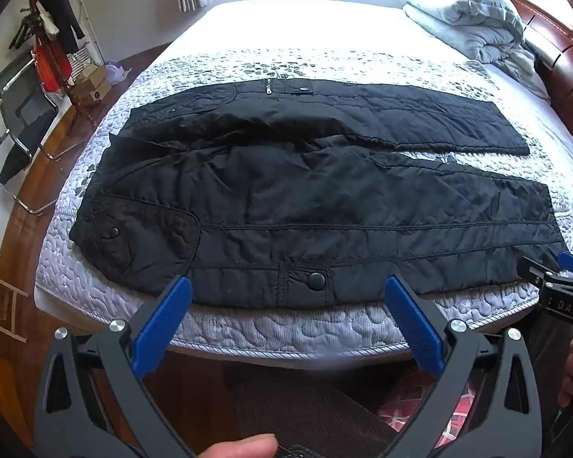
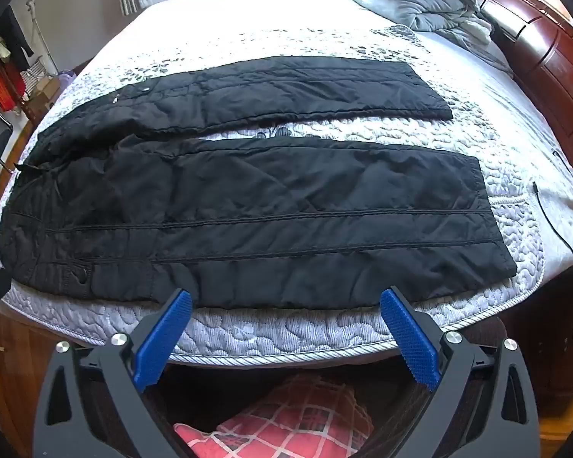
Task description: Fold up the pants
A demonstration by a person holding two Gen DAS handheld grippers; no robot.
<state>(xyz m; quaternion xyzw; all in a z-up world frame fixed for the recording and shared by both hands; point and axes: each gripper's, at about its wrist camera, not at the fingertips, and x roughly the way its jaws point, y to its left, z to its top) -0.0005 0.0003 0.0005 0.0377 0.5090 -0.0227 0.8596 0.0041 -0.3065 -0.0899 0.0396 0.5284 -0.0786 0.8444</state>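
Black quilted pants [image 1: 305, 206] lie spread flat on the bed, waist at the left, both legs running right and splayed apart; they also show in the right wrist view [image 2: 256, 210]. My left gripper [image 1: 288, 290] is open and empty, just in front of the near leg's edge by a snap tab [image 1: 316, 281]. My right gripper [image 2: 286, 301] is open and empty, at the near leg's lower edge. The right gripper also shows at the right edge of the left wrist view [image 1: 561, 278], by the near leg's hem.
A quilted mattress [image 1: 286, 328] with a patterned cover bears the pants. A folded grey duvet [image 1: 473, 19] lies at the far right by a wooden headboard [image 1: 569, 65]. A chair [image 1: 19, 126] and clothes rack stand left. A black cable [image 2: 550, 210] lies right.
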